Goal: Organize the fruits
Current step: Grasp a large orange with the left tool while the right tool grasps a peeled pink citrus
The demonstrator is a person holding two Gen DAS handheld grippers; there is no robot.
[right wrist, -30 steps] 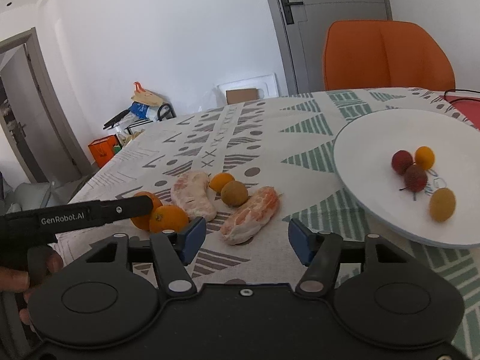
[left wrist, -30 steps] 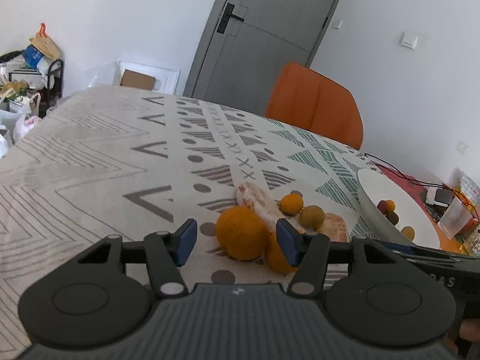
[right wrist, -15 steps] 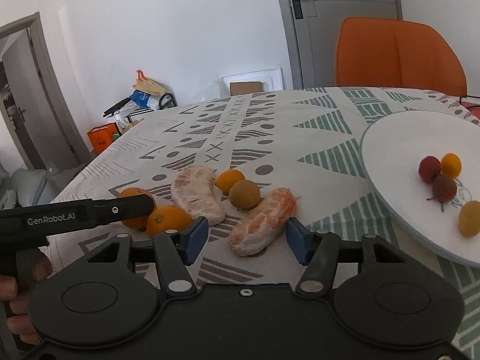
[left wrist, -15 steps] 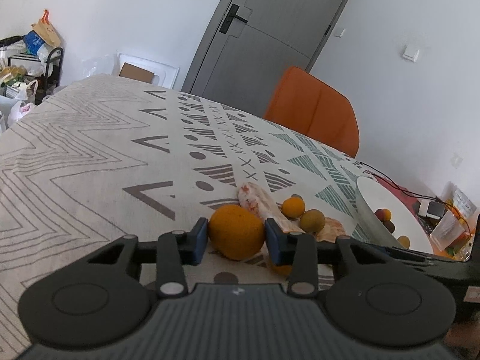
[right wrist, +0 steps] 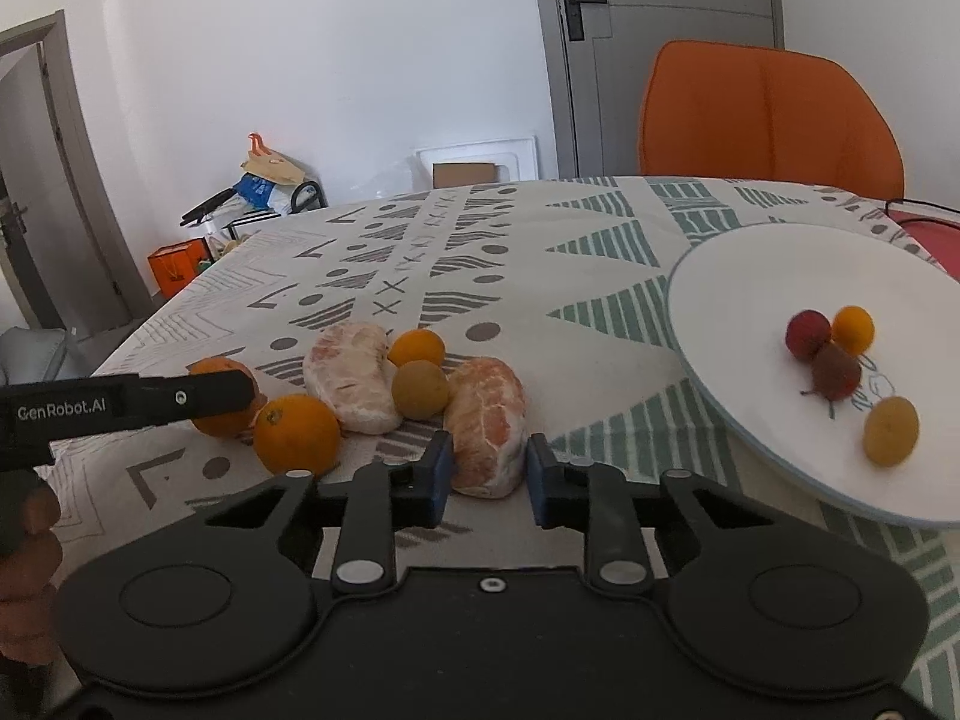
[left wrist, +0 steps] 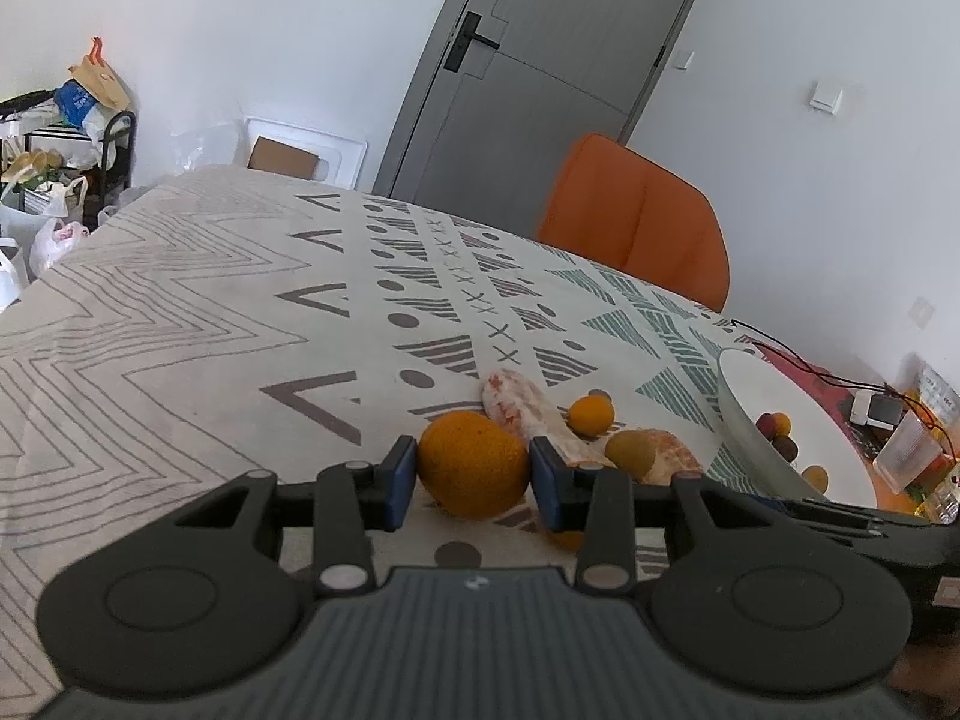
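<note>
My left gripper (left wrist: 473, 471) is shut on a large orange (left wrist: 473, 465) resting on the patterned tablecloth; its blue pads press both sides. A second orange (right wrist: 297, 435) lies beside it. My right gripper (right wrist: 487, 471) is closing on a peeled citrus piece (right wrist: 487, 420), and its pads touch both flanks. Just behind lie another peeled piece (right wrist: 351, 378), a small orange fruit (right wrist: 417, 348) and a yellow-brown round fruit (right wrist: 420, 390). The white plate (right wrist: 732, 300) to the right holds several small fruits (right wrist: 831, 354). In the right wrist view the left gripper's finger (right wrist: 198, 399) covers part of its orange.
An orange chair (left wrist: 636, 228) stands at the table's far side before a grey door (left wrist: 540, 78). Bags and a rack (left wrist: 66, 120) crowd the left wall. A cable, a plastic cup (left wrist: 906, 450) and small items sit beyond the plate on the right.
The left jaws closed onto the large orange. The right gripper moved forward around the peeled citrus piece and its jaws came together on it.
</note>
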